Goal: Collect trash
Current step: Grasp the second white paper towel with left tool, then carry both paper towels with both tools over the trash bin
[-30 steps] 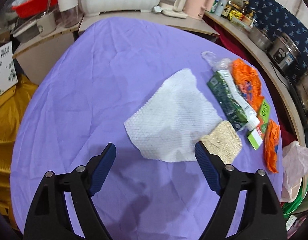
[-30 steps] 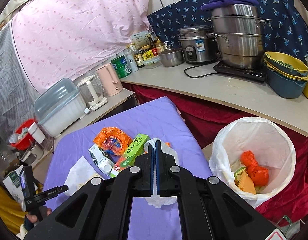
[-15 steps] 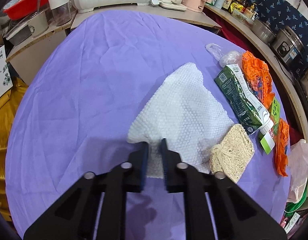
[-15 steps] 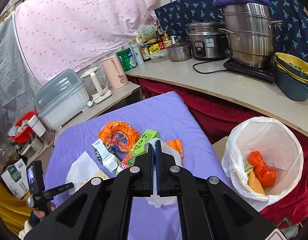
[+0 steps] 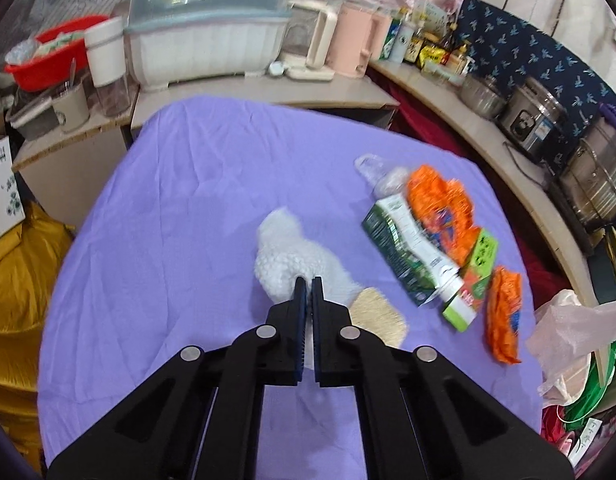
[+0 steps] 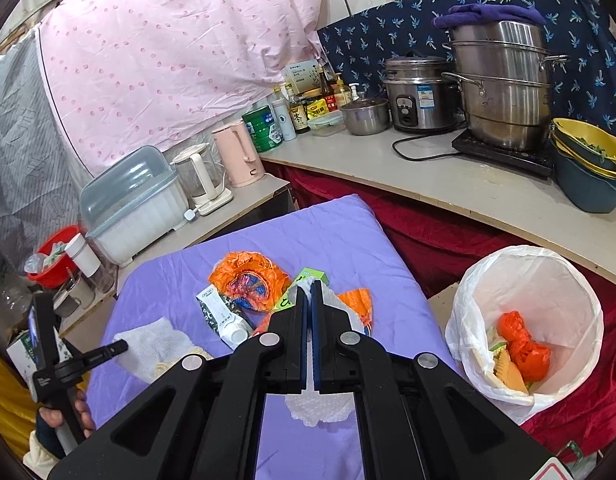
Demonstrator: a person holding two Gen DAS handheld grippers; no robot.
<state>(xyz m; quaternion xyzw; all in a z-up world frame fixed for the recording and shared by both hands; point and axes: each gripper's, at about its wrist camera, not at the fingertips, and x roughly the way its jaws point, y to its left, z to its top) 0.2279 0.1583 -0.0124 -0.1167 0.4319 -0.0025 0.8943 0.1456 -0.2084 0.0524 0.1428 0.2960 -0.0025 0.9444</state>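
Note:
My left gripper (image 5: 308, 280) is shut on a white paper towel (image 5: 292, 256) and lifts it bunched above the purple table (image 5: 168, 220). It also shows in the right wrist view (image 6: 148, 344). My right gripper (image 6: 309, 286) is shut on another white paper towel (image 6: 320, 408) that hangs below its jaws. On the table lie a green carton (image 5: 404, 252), an orange wrapper (image 5: 440, 204), a green box (image 5: 472, 280), a second orange wrapper (image 5: 504, 312), a clear bag (image 5: 376, 172) and a beige scrub pad (image 5: 380, 316).
A bin with a white liner (image 6: 524, 328) stands right of the table and holds orange and yellow scraps. A counter with pots (image 6: 504, 88), kettles (image 6: 236, 152) and a dish box (image 5: 204, 28) runs along the back. A pink bag (image 5: 568, 336) lies at the table's right edge.
My left gripper closed on the flat paper towel and lifted it into a bunch. My right gripper stayed shut on its towel and drifted slightly.

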